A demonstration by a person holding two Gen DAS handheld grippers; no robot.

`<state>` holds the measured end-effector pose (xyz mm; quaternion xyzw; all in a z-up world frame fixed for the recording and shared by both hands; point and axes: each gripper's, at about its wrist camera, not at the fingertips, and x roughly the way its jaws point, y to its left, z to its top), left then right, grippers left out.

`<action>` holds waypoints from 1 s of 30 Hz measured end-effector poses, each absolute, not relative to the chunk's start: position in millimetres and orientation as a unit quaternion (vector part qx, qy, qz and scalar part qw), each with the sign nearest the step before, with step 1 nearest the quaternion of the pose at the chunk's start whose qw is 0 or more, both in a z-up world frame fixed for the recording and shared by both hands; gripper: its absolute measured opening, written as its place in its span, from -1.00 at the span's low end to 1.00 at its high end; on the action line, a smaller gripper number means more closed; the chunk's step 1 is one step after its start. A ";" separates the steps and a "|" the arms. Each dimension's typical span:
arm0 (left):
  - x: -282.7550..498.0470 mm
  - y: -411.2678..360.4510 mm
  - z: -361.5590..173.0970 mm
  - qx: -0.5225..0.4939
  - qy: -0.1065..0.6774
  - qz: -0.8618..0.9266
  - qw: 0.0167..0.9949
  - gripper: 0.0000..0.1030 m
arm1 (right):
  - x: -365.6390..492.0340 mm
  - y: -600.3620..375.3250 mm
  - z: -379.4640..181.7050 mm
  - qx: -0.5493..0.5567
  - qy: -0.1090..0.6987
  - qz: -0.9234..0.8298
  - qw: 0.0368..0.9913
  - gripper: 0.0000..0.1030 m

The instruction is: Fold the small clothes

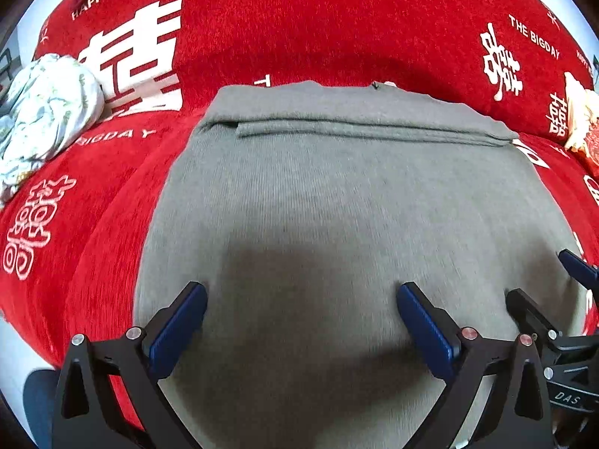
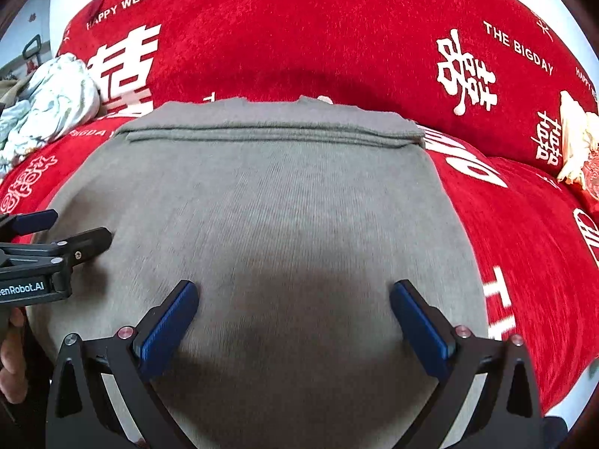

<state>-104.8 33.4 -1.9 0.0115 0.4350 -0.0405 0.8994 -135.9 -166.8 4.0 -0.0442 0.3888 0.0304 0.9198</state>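
A grey knit garment (image 1: 337, 194) lies flat on the red sofa cover, with a folded band across its far end; it also shows in the right wrist view (image 2: 254, 202). My left gripper (image 1: 301, 299) is open and empty, just above the near part of the garment. My right gripper (image 2: 294, 297) is open and empty over the same near part, to the right of the left one. The right gripper's fingers (image 1: 531, 310) show at the right edge of the left wrist view. The left gripper's fingers (image 2: 86, 241) show at the left edge of the right wrist view.
A red sofa cover (image 1: 299, 26) with white characters and lettering lies under everything. A crumpled pale printed cloth (image 1: 45, 112) sits at the far left, and also shows in the right wrist view (image 2: 48, 101). A cream and red object (image 2: 578, 149) sits at the far right.
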 end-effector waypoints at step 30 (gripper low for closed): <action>-167.1 57.2 -18.7 0.001 0.502 -0.067 0.862 0.98 | -200.1 -167.9 -12.5 -0.106 0.465 0.043 0.878 0.99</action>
